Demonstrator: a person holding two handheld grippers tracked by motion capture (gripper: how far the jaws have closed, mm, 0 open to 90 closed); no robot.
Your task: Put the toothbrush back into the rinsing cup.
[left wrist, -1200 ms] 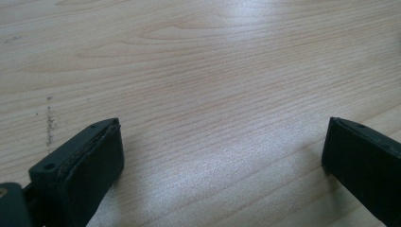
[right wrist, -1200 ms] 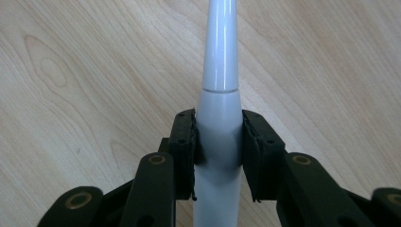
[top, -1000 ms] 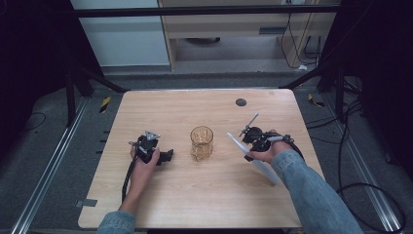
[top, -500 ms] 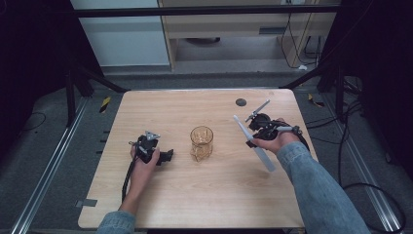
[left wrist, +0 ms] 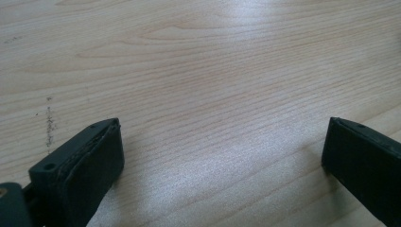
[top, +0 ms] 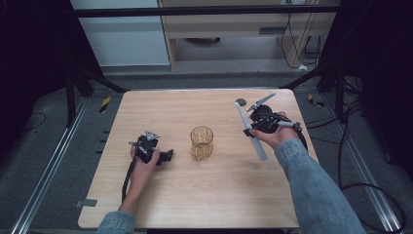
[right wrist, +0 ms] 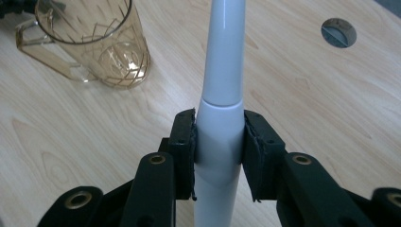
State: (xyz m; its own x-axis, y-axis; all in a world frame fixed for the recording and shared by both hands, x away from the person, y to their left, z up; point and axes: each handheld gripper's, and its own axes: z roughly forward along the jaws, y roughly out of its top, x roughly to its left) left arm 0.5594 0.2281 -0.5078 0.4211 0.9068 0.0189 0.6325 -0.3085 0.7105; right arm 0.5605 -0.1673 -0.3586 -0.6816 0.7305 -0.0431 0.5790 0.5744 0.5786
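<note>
A long white rod [top: 257, 144], thick at the held end and slimmer beyond, is clamped in my right gripper [top: 249, 128] above the right part of the table. In the right gripper view both pads [right wrist: 185, 142] press on the rod [right wrist: 226, 61], which points away over the wood; my right gripper [right wrist: 219, 142] is shut on it. An amber see-through cup [top: 201, 141] with a handle stands upright mid-table, left of the rod. My left gripper [top: 167, 156] rests low at the cup's left, apart from it. Its jaws [left wrist: 222, 146] stand wide open over bare wood.
The wooden table [top: 160, 107] has a round dark grommet hole [top: 240, 102] at its far right, shown too as a grommet hole [right wrist: 338, 32] beyond the rod. The cup [right wrist: 94, 42] lies ahead-left of the right gripper. Black cables trail from both grippers; metal frame rails flank the table.
My right hand has lifted the white rod and carried it up and toward the far right of the table. The left hand and the cup have stayed put.
</note>
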